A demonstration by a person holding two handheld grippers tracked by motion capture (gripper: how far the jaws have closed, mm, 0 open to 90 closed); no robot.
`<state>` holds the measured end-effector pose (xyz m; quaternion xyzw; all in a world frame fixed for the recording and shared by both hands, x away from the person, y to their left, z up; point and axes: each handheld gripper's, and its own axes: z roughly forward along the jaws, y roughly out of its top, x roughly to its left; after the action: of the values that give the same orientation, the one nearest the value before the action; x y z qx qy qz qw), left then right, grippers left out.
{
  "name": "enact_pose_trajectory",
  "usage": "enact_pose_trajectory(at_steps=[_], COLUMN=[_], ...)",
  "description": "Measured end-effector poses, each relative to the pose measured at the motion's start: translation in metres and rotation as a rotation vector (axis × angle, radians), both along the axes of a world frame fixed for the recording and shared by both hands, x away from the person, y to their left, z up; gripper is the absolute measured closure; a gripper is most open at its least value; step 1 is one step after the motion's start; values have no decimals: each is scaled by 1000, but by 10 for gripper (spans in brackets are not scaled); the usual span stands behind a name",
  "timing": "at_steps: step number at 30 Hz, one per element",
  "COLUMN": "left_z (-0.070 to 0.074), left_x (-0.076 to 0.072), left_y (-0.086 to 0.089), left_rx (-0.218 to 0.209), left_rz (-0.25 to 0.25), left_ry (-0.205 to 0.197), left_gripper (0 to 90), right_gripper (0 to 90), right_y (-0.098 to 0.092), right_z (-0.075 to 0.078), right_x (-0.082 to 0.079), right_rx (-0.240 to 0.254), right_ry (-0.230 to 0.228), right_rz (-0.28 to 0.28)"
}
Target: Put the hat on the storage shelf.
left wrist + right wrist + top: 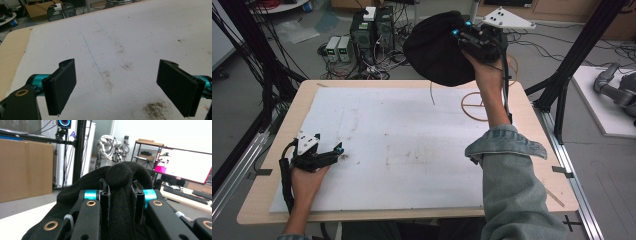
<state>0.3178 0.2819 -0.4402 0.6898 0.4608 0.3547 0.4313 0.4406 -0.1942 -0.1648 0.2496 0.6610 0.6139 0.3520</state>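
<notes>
**Inspector:** Background first. Grey floor behind the table, cluttered with cables and a group of electronic boxes [362, 37]. Black frame posts stand at both sides. In the right gripper view, a lit monitor [185, 165] sits at right and a large cardboard panel [25, 170] at left.

**Clerk:** And the work surface?

**Inspector:** Wooden table [257, 200], mostly covered by a white mat [412, 150]. The mat is stained; the left gripper view shows brown marks and a thin blue line on it. A tan wire ring [474, 106] lies on the table's far right part, just below the raised arm.

**Clerk:** Largest item handled?

**Inspector:** One black fabric item [437, 50], rounded and bag-like, held aloft above the table's far edge, clear of the mat.

**Clerk:** Held by what?

**Inspector:** Right gripper [473, 37], raised on a forearm in a denim sleeve [512, 185]. Its own view shows both jaws clamped on a thick fold of the fabric [120, 195]. The fold runs up between the jaws and bulges above their tips; the rest of the cloth hangs beyond them.

**Clerk:** The other one?

**Inspector:** Left gripper [337, 150] rests low at the mat's near-left area. Jaws spread wide, nothing between them but stained mat.
</notes>
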Motion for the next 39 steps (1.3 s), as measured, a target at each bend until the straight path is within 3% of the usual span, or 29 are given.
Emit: enact_pose_trajectory(at_steps=[9,23,39], left_z=[-1,0,-1], left_x=[0,0,0], left_y=[-1,-1,0], left_rx=[-4,-2,-1], left_rz=[-1,0,0], left_ry=[-1,-2,1], left_gripper=[169,169,169], right_gripper=[761,759,756], right_y=[-33,-65,-78], right_z=[1,-11,-14], right_x=[10,21,26], right_rx=[16,-1,5], right_ry=[21,61,20], right_rz=[-69,-160,-171])
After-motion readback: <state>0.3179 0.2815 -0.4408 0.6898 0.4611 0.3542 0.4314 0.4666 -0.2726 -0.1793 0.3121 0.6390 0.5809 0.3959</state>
